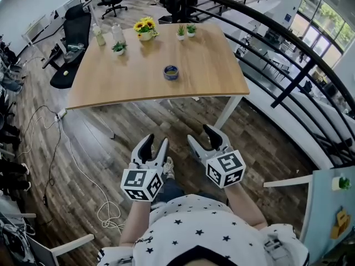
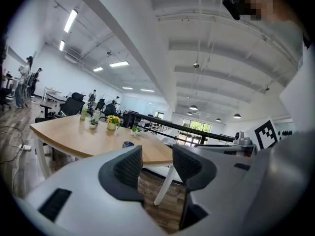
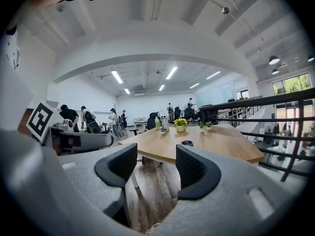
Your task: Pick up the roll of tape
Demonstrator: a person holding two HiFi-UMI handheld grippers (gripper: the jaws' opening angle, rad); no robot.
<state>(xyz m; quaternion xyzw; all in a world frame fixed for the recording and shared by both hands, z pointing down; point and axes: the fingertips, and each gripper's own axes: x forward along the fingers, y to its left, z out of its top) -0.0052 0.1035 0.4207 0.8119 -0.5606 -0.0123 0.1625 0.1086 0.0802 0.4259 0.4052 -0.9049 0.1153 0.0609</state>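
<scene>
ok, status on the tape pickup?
Left gripper open, empty. Right gripper open, empty. Roll of tape on table, untouched, grippers short of the table. Nothing in the way; flowers farther back.

Head view looked steeply down, well back from the bench [image 1: 211, 65]. Both gripper views sat low, near level, looking out past their fingers [image 2: 129, 167] at that bench's near side, sharing its top.

Bright, even light here: daylight pours through the tall glass windows [image 1: 324, 29] and long white ceiling strip lights [image 2: 70, 20] glow overhead, leaving only soft shadow under the pale wooden table [image 1: 211, 65]. Both gripper views bulge fisheye-style into black corners, and the grey plastic left gripper [image 2: 156, 157] looks soft up close.
</scene>
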